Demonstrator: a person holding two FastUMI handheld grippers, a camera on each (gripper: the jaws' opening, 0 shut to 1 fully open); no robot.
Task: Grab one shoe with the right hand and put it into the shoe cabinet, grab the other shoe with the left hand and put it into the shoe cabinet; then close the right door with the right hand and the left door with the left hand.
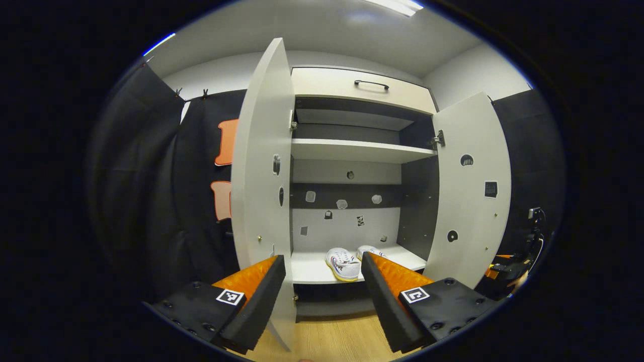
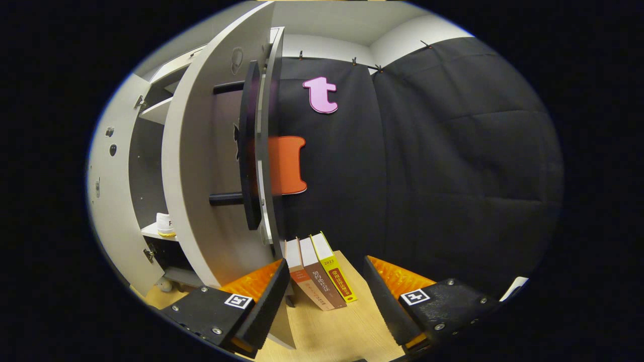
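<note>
Left gripper view: shoe cabinet (image 1: 352, 151), both shoes (image 1: 344, 263) side by side on bottom shelf; left door (image 1: 262, 166) and right door (image 1: 473, 186) wide open. Left gripper (image 1: 322, 296) and right gripper (image 2: 326, 296): jaws spread, empty. Stowing done; both doors remain.

Two white shoes (image 1: 347, 262) sit side by side on the cabinet's bottom shelf (image 1: 309, 269).
</note>
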